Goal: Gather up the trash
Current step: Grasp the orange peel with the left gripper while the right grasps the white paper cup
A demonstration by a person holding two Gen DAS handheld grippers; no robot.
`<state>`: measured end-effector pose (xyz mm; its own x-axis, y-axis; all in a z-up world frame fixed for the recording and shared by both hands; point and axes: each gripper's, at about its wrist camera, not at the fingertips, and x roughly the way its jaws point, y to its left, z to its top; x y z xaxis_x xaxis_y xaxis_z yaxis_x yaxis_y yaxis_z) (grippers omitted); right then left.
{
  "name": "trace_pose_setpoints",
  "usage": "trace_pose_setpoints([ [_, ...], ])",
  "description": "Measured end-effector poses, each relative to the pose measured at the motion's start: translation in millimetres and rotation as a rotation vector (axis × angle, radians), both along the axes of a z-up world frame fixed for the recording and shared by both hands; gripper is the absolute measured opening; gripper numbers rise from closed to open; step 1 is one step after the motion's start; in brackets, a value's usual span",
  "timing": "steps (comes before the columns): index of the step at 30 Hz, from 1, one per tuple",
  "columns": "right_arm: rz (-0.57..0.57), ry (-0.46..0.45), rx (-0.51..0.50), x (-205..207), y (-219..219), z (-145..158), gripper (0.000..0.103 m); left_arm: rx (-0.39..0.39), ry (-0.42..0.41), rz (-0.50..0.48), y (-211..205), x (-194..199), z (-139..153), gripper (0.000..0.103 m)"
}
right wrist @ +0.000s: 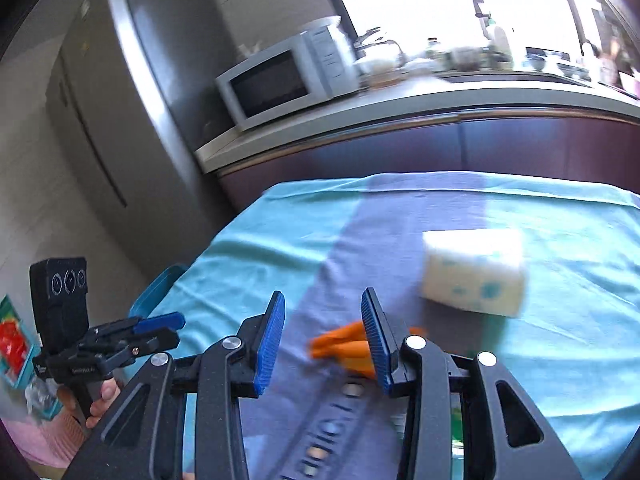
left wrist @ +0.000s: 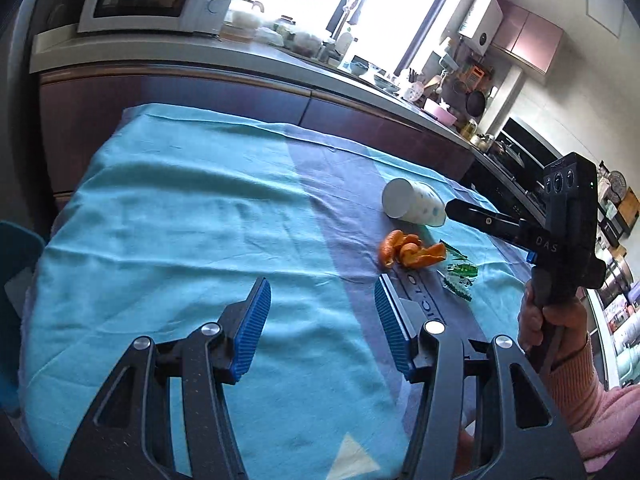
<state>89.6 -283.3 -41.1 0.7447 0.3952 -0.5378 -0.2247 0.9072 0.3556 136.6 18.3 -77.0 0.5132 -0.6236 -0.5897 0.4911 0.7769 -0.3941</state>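
Nothing collected yet, as far as we can see. All the trash we can make out lies loose on the tablecloth (left wrist: 180, 208), which we take as our landmark.

On the cloth's grey-violet stripe, toward its far right part in the left wrist view:
- paper cup (left wrist: 412, 202), white with blue spots, tipped on its side, open mouth facing us.
- orange peel (left wrist: 412, 254), several curled pieces, just on the near side of the cup, apart from it.
- a crumpled clear-and-green wrapper (left wrist: 460, 272), just right of the peel, near the cloth's right edge.

Left gripper (left wrist: 322, 328): jaws spread, nothing between the blue pads, only bare cloth under them. It hangs over the near middle of the cloth, with the peel beyond its right finger.

Right gripper (right wrist: 322, 344): jaws parted and empty, pads pressing on nothing. In its own view, which is blurred, the peel shows just beyond and partly behind its right finger, and the cup lies farther out to the right. In the left wrist view its fingers point at the cup's base end, close to it; we cannot tell whether they touch.

A blue rim (right wrist: 154, 294) shows at the cloth's left edge in the right wrist view; possibly a bin, but we cannot tell.

Our reading: the task is at its start. Three items remain: cup, peel, wrapper. The right gripper looks best placed for a first pick of the peel or the cup.
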Motion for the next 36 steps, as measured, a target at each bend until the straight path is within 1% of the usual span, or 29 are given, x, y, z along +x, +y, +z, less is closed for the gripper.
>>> trace_pose_setpoints([
  [6,-0.099,-0.003,0.018,6,-50,-7,0.038,0.031,0.006,-0.08,-52,9,0,0.053],
  [9,-0.124,0.01,0.028,11,-69,-13,0.038,0.068,0.014,-0.101,-77,20,-4,0.053],
  [12,-0.135,0.036,0.056,21,-85,-22,0.038,0.092,0.032,-0.115,-93,30,-8,0.053],
  [14,-0.132,0.053,0.084,28,-91,-28,0.038,0.108,0.05,-0.12,-102,37,-12,0.049],
  [16,-0.127,0.071,0.11,35,-94,-34,0.039,0.129,0.069,-0.123,-110,43,-15,0.042],
  [21,-0.099,0.094,0.146,46,-93,-42,0.039,0.165,0.088,-0.142,-125,51,-19,0.041],
  [24,-0.084,0.091,0.15,48,-91,-43,0.039,0.185,0.097,-0.156,-134,55,-23,0.036],
  [26,-0.076,0.089,0.154,49,-90,-43,0.039,0.204,0.095,-0.164,-141,57,-24,0.031],
  [28,-0.072,0.084,0.154,49,-90,-43,0.038,0.214,0.092,-0.18,-147,58,-24,0.023],
  [30,-0.066,0.081,0.157,49,-90,-43,0.037,0.216,0.093,-0.192,-149,58,-25,0.019],
  [32,-0.061,0.079,0.16,48,-90,-43,0.033,0.218,0.088,-0.195,-151,56,-25,0.018],
  [34,-0.049,0.082,0.168,48,-89,-44,0.021,0.208,0.09,-0.199,-149,55,-24,0.017],
  [36,-0.041,0.08,0.171,48,-88,-44,0.017,0.193,0.091,-0.204,-147,52,-23,0.017],
])
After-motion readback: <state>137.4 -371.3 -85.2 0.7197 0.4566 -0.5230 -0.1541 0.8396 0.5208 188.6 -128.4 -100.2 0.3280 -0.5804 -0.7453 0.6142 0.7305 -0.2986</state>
